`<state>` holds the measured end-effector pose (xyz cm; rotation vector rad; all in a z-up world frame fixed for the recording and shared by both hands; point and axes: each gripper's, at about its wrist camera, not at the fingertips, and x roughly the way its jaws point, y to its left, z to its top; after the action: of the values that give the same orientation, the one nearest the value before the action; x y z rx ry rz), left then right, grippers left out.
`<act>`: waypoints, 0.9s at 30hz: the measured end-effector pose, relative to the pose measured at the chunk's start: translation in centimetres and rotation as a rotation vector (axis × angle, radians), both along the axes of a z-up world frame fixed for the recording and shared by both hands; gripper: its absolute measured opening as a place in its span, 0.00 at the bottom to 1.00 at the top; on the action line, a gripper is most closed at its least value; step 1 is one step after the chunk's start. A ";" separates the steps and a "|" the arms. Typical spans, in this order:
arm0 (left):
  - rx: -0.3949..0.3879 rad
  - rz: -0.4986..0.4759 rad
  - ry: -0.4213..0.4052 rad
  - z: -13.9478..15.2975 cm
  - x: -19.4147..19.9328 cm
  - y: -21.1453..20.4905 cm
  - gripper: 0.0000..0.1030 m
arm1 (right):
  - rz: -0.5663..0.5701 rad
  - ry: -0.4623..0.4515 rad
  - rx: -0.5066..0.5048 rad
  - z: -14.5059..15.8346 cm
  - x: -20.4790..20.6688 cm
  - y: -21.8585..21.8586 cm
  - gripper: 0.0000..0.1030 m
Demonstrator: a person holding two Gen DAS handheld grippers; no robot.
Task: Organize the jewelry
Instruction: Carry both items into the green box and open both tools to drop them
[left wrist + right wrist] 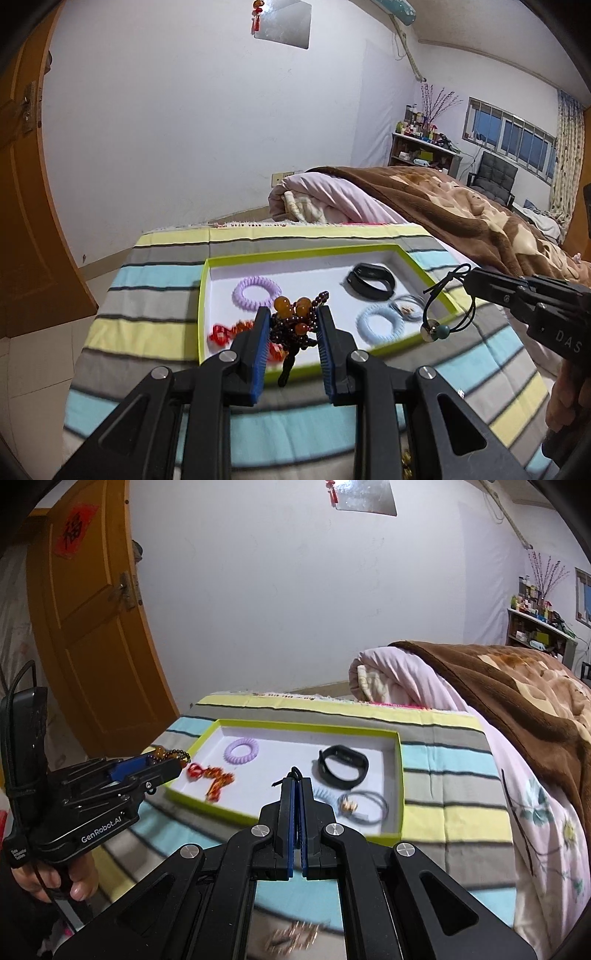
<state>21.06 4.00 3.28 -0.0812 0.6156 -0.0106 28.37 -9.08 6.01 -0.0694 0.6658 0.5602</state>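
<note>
Striped cloth [155, 295] in yellow, grey and light blue covers the bed surface, and a shallow tray [202, 317] with a lime-green rim and a white floor lies on it.

Contents of the tray, from left to right in the left wrist view:
- a red and orange knotted cord ornament [221, 334] near the left wall;
- a lilac spiral hair tie [256, 293] toward the far side;
- a light blue spiral hair tie [380, 324] near the front rim;
- a grey cord bracelet [408, 308] just beside the blue tie;
- a black wristband [370, 280] at the far right.

Left tongs [291, 321]: jaws partly open and closed on a dark beaded bracelet [291, 326] with amber beads. The bracelet hangs between the blue pads, above the front part of the tray. A hand [55, 880] grips the handle of this tool.

Right tongs [295, 779]: jaws fully closed, pinching a black cord bracelet [443, 306]. Its loop, with a silver and a teal bead, dangles from the tips above the right front corner of the tray.

A rolled pink quilt [332, 199] and a brown blanket [461, 218] lie on the bed to the right of the tray. A small gold-coloured chain item [295, 936], blurred, lies on the cloth near the front edge.
</note>
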 end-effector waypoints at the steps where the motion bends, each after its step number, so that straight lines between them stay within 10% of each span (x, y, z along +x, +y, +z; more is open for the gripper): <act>1: -0.004 -0.003 0.004 -0.2 0.7 0.1 0.25 | 0.000 0.002 -0.003 -0.2 0.6 0.1 0.01; 23: -0.026 -0.031 0.126 -4.6 7.4 0.7 0.28 | -0.009 0.136 -0.025 -5.5 8.3 2.0 0.02; 27: -0.033 -0.039 0.135 -4.8 7.5 0.8 0.31 | -0.002 0.129 -0.015 -5.3 8.2 1.8 0.19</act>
<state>28.53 4.82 -1.51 -0.1023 0.7525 -0.0537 36.54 -7.29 0.71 -0.0466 0.7951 0.5607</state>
